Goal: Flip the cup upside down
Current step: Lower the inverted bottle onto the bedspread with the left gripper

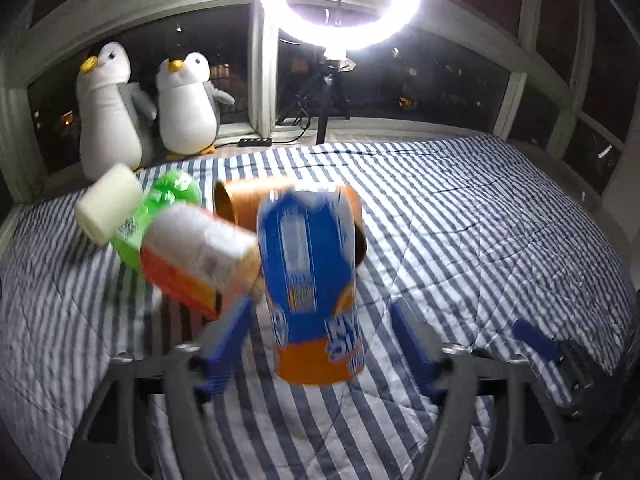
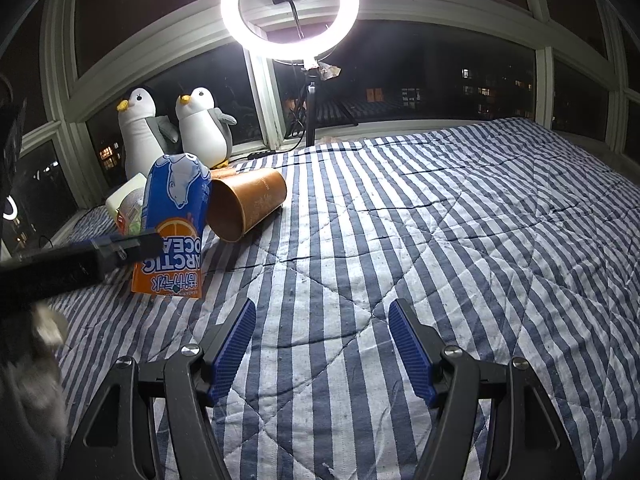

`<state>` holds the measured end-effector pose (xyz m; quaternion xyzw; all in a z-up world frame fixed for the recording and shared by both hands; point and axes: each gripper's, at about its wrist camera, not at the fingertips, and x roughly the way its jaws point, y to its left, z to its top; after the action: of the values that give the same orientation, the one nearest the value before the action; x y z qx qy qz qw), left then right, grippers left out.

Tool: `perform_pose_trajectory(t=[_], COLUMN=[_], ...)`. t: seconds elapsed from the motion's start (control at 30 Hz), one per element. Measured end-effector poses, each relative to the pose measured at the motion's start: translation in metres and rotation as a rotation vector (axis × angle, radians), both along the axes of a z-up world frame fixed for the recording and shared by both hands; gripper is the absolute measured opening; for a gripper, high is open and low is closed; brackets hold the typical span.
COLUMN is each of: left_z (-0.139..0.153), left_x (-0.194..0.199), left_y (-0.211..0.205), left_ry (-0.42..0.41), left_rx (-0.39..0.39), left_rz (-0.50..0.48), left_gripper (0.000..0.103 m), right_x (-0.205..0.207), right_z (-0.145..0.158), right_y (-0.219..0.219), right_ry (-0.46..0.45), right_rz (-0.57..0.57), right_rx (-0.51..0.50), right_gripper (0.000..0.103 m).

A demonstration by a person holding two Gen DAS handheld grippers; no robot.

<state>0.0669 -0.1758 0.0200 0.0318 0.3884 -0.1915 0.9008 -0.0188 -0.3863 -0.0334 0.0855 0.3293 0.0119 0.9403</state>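
A blue and orange "Arctic Ocean" can (image 2: 176,224) stands on the striped bed with its print upside down. In the left wrist view the can (image 1: 316,276) is motion-blurred and sits between the spread fingers of my left gripper (image 1: 320,308), which is open around it; neither pad visibly touches it. Behind the can a brown paper cup (image 2: 248,204) lies on its side, mouth toward the camera; this cup (image 1: 236,204) shows partly in the left view. My right gripper (image 2: 322,304) hovers open over bare quilt, holding nothing.
An orange and white can (image 1: 196,256), a green bottle (image 1: 168,200) and a white cylinder (image 1: 110,210) are piled left of the blue can. Two plush penguins (image 2: 172,128) and a ring light (image 2: 290,8) stand at the window. The striped quilt (image 2: 460,240) stretches right.
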Motion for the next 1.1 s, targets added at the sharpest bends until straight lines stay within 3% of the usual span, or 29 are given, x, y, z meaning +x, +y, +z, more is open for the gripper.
perform_pose_trajectory(t=[0.17,0.3,0.4,0.43,0.5,0.57,0.8,1.1], left_z=[0.012,0.001,-0.003,-0.004,-0.007,-0.009,-0.011,-0.015], left_x=[0.040,0.062,0.071,0.075,0.079,0.083,0.066,0.015], left_y=[-0.014,-0.023,-0.026,-0.026,-0.026,-0.025,-0.015,-0.005], left_ry=[0.072,0.144,0.144,0.150,0.164,0.171,0.086,-0.073], left_rx=[0.087,0.104,0.115,0.111,0.104,0.094,0.061,0.043], left_rz=[0.006,0.027,0.043,0.050,0.054,0.059,0.048,0.051], left_gripper=[0.091,0.088,0.088,0.086,0.070,0.071,0.071,0.071], right_x=[-0.001,-0.002,-0.003,-0.003,-0.003,-0.003,-0.003,-0.002], right_z=[0.001,0.002,0.002,0.002,0.002,0.002,0.002,0.001], right_y=[-0.001,-0.004,-0.004,-0.004,-0.003,-0.003,-0.003,-0.003], right_ry=[-0.007,-0.008,-0.010,-0.010,-0.010,-0.008,-0.006,-0.005], right_rz=[-0.002,-0.009,-0.007,-0.007,-0.006,-0.007,-0.008,-0.010], right_rx=[0.012,0.028,0.029,0.028,0.026,0.029,0.027,0.026], right_gripper=[0.065,0.065,0.065,0.065,0.065,0.065,0.065,0.065])
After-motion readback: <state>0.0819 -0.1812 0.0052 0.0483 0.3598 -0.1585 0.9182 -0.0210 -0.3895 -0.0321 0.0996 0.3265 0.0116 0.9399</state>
